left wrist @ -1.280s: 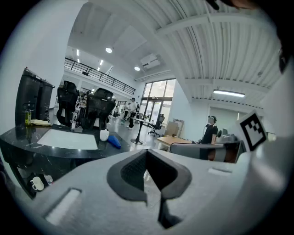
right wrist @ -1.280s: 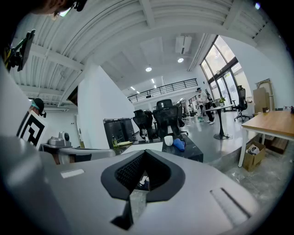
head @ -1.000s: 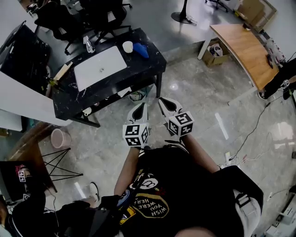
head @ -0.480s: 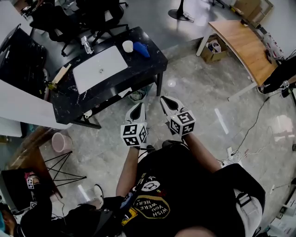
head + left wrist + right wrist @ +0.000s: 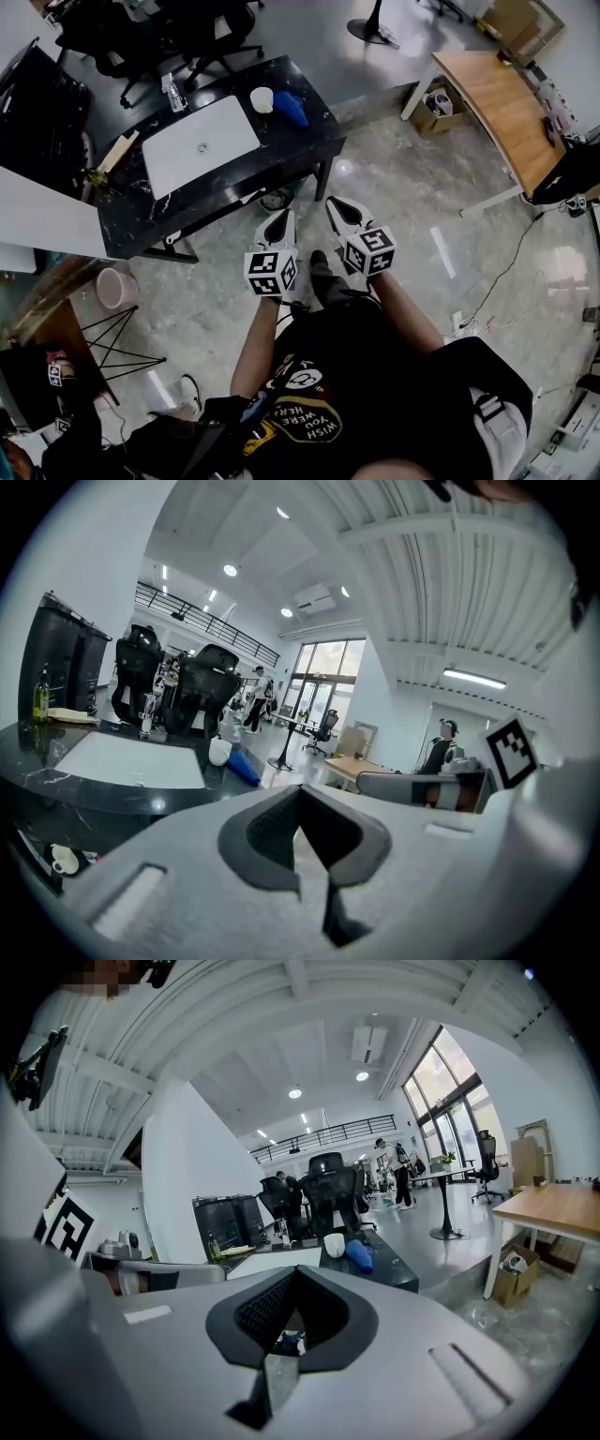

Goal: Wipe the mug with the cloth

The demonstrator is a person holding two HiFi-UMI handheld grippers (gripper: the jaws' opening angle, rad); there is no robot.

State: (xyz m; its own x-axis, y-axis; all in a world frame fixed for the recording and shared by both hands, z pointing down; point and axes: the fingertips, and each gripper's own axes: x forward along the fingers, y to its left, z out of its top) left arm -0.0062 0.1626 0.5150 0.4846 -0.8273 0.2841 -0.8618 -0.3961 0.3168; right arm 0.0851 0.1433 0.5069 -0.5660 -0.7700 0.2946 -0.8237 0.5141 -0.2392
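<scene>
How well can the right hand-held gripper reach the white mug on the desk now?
Probably not yet: the right hand-held gripper hangs over the floor, short of the desk where the mug stands. Nothing blocks the way; the person must step closer.

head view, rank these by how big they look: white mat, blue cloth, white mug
1. white mat, by far largest
2. blue cloth
3. white mug, slightly smaller than the cloth
All share one black table, so distance barely matters.
</scene>
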